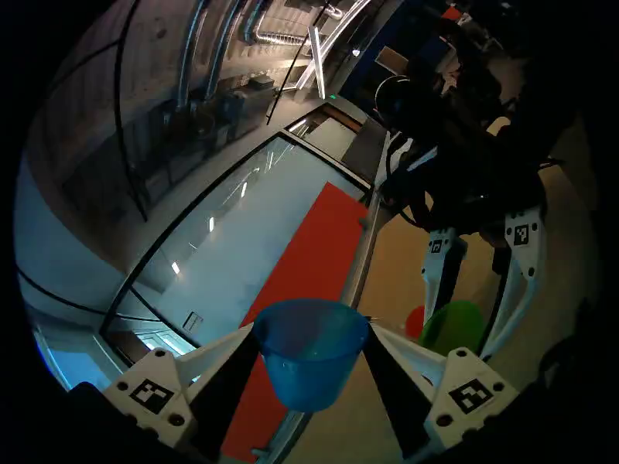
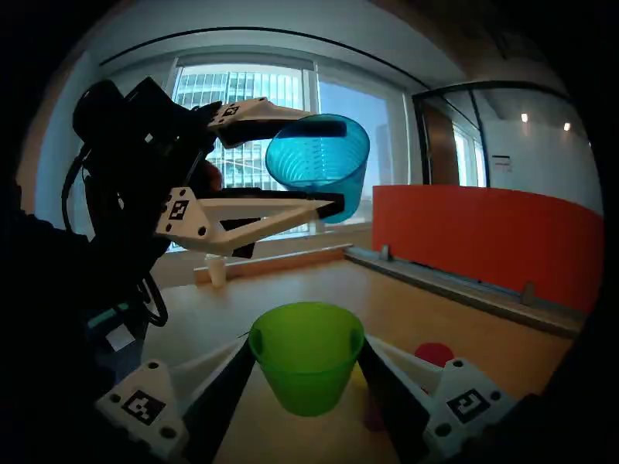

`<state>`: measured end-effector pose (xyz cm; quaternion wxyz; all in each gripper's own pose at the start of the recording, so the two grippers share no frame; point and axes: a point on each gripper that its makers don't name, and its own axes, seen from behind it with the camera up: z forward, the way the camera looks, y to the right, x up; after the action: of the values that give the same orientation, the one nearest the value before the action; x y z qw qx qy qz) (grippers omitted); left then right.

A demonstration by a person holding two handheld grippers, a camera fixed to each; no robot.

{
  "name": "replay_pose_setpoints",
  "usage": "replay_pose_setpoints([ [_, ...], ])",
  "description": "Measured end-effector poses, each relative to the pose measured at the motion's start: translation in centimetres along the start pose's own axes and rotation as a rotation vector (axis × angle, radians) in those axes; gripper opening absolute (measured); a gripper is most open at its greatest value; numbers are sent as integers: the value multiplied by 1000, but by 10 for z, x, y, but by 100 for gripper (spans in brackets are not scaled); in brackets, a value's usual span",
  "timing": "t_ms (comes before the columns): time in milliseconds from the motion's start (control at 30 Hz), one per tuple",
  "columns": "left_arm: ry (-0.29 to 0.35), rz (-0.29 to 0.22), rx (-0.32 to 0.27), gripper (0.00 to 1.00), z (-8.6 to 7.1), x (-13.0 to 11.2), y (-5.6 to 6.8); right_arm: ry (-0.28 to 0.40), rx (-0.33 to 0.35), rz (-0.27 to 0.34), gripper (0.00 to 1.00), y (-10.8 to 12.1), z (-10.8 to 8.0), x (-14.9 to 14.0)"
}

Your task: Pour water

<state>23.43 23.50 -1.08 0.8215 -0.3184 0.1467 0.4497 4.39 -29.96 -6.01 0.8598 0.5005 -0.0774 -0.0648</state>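
In the left gripper view my left gripper (image 1: 309,340) is shut on a translucent blue cup (image 1: 311,363). Beyond it, the right gripper (image 1: 460,329) holds a green cup (image 1: 456,325) over the wooden table (image 1: 394,271). In the right gripper view my right gripper (image 2: 307,348) is shut on the green cup (image 2: 307,359), which stands upright with its mouth up. Higher up and farther off, the left gripper (image 2: 325,158) holds the blue cup (image 2: 319,166) tipped on its side, mouth toward the camera. No stream of water can be made out.
A red partition (image 2: 487,240) on a metal rail runs along the table's far side. A small white cup (image 2: 217,271) stands near the window ledge. A red round object (image 2: 433,353) lies on the table (image 2: 433,309) behind the green cup. A person's dark sleeve (image 2: 46,278) fills the left.
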Motion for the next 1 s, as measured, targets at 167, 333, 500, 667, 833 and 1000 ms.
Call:
replay_pose_setpoints([
  [167, 1, 15, 8, 88, 0, 0, -1, -1, -2, 0, 91, 1, -1, -1],
  [333, 5, 23, 10, 88, 0, 1, -2, -2, -3, -1, 91, 1, -1, -1],
  [500, 12, 38, 17, 88, -1, 2, -5, -2, -3, -4, 91, 1, -2, 0],
  [667, 19, 52, 19, 88, -2, 4, -5, -1, -1, -7, 91, -1, -2, 1],
  [833, 20, 71, 27, 88, -3, 4, -6, -2, -1, -10, 91, -1, -1, 1],
  [1000, 20, 81, 34, 88, -1, 3, -7, -3, 0, -10, 91, -1, -1, 0],
])
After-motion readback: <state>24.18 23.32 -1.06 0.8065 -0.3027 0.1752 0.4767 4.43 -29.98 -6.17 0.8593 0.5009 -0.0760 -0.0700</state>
